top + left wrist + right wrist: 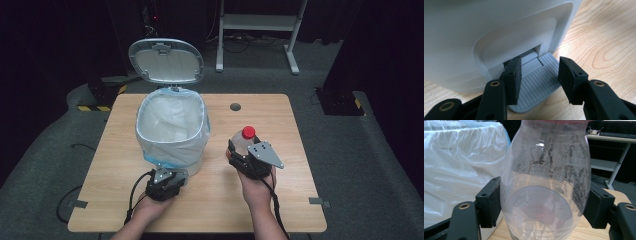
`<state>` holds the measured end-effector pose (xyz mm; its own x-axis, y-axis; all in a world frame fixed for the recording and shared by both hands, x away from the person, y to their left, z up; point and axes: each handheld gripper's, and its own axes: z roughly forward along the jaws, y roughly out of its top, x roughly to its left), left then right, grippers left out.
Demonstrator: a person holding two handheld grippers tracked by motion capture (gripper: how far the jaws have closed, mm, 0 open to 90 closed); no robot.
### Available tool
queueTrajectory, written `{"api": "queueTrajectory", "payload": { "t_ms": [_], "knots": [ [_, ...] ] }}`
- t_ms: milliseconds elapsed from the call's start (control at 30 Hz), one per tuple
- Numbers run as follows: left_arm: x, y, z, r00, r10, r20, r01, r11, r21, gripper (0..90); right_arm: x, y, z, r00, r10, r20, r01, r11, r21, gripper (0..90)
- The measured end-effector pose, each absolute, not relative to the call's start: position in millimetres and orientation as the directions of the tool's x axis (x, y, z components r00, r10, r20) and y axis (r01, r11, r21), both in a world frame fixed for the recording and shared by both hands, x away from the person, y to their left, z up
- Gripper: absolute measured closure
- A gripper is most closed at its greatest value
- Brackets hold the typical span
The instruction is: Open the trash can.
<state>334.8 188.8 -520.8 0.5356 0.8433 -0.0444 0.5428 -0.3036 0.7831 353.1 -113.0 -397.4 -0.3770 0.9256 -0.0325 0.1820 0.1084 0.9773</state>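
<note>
Bin (172, 131): placed left of centre in the high view, on the table (280, 195); lined with a white bag (454, 157), lid (166, 61) raised upright behind it.
Pedal (537, 83): grey and ribbed, seen at the bin's foot at lower centre of the left gripper view.
Left gripper (539, 80): held low at the pedal, jaws about half open, one to each side above the pedal; whether the pedal is pressed cannot be told.
Bottle (546, 185): clear, red cap (248, 132), right of centre in the high view, beside the bin.
Right gripper (244, 152): closed on the bottle, pads pressed against both sides.
</note>
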Motion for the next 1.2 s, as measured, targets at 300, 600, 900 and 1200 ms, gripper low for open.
{"api": "queueTrajectory", "payload": {
  "t_ms": [300, 600, 900, 1200],
  "knots": [
    [335, 189, -521, 0.535, 0.844, -0.044, 0.542, -0.303, 0.784, 53.7, 339, -120, -388, -0.366, 0.93, -0.037, 0.128, 0.09, 0.988, 26.8],
    [335, 189, -521, 0.535, 0.844, -0.042, 0.542, -0.304, 0.784, 53.7, 330, -123, -372, -0.362, 0.931, -0.049, 0.07, 0.079, 0.994, 26.9],
    [335, 189, -521, 0.536, 0.843, -0.041, 0.541, -0.306, 0.784, 53.7, 324, -125, -351, -0.357, 0.933, -0.053, 0.01, 0.061, 0.998, 26.9],
    [335, 188, -521, 0.532, 0.845, -0.047, 0.539, -0.295, 0.789, 53.7, 322, -122, -338, -0.367, 0.928, -0.068, -0.042, 0.056, 0.998, 26.9]
  ]
}}
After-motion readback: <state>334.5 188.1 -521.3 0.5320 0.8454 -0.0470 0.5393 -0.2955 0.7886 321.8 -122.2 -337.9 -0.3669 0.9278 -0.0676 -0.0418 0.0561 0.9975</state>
